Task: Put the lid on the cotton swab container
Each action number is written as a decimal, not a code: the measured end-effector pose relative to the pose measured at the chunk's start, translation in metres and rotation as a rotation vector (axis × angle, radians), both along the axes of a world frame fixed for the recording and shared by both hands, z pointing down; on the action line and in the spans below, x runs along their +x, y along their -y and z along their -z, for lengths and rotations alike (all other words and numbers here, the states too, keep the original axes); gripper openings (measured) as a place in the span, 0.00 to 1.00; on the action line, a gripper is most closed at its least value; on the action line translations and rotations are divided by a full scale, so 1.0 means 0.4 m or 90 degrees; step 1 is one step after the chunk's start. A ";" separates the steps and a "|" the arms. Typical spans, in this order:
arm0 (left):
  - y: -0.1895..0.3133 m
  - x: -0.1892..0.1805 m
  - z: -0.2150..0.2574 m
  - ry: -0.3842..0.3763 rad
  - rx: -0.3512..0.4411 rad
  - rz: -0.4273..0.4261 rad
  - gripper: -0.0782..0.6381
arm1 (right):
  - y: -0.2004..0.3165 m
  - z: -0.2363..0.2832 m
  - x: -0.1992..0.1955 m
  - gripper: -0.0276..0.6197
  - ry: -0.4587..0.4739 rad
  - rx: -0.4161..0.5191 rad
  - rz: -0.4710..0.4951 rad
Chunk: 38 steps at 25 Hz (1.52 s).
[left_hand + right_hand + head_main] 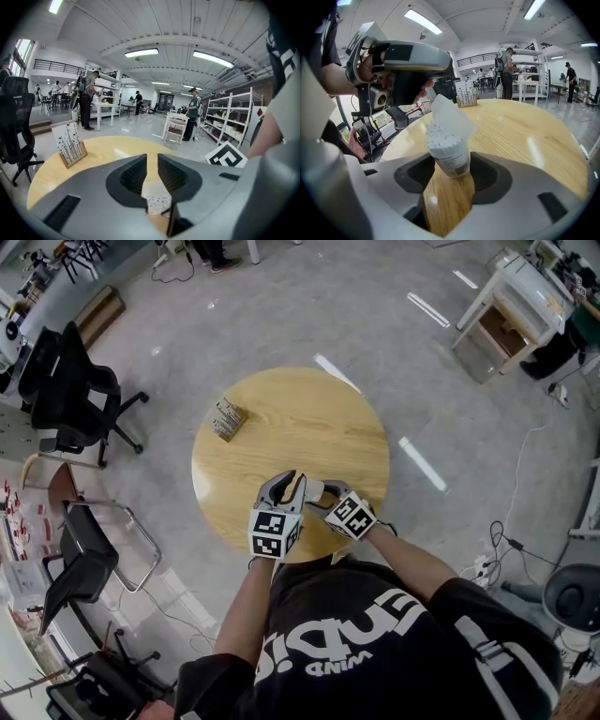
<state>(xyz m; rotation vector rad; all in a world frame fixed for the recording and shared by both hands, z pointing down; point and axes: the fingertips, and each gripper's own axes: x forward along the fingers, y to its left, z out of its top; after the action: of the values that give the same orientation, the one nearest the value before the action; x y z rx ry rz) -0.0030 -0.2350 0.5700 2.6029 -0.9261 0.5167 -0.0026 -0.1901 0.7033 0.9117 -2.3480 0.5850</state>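
Head view: both forearms reach up-frame, left gripper [286,486] and right gripper [324,491] meeting near the round table's [281,413] lower edge; right tongs clamp the cotton swab container [449,157]; left tongs pinch the lid [451,117] tilted just above it; open tabletop beyond, card stand [228,418] upper left

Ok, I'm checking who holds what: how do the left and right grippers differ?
The left gripper has jaws nearly together, pinching the thin lid; the right gripper has them wide, clamped on the container. The left is higher, holding the lid tilted over the container; the right sits low by the table. Both hold something.
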 end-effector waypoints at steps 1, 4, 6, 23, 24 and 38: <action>0.004 0.002 -0.007 0.001 -0.005 -0.001 0.20 | -0.001 -0.002 -0.001 0.40 -0.001 -0.001 0.000; 0.010 0.004 -0.023 0.007 -0.017 -0.003 0.20 | -0.004 -0.005 -0.001 0.40 -0.002 -0.004 0.001; 0.011 0.005 -0.031 0.009 -0.024 -0.006 0.20 | -0.003 -0.005 -0.001 0.40 -0.001 -0.004 0.000; -0.030 -0.005 -0.087 0.046 -0.047 -0.016 0.20 | -0.004 0.003 0.000 0.40 0.001 -0.003 -0.001; -0.033 -0.007 -0.090 0.046 -0.048 -0.016 0.20 | -0.004 0.002 0.000 0.40 0.001 -0.002 -0.001; -0.058 -0.023 -0.125 0.073 -0.052 -0.015 0.20 | -0.002 0.002 0.003 0.40 -0.001 -0.002 -0.001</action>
<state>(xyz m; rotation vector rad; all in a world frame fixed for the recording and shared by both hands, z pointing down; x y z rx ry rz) -0.0123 -0.2119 0.6199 2.5364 -0.8907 0.7013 -0.0015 -0.1895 0.7026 0.9116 -2.3443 0.5881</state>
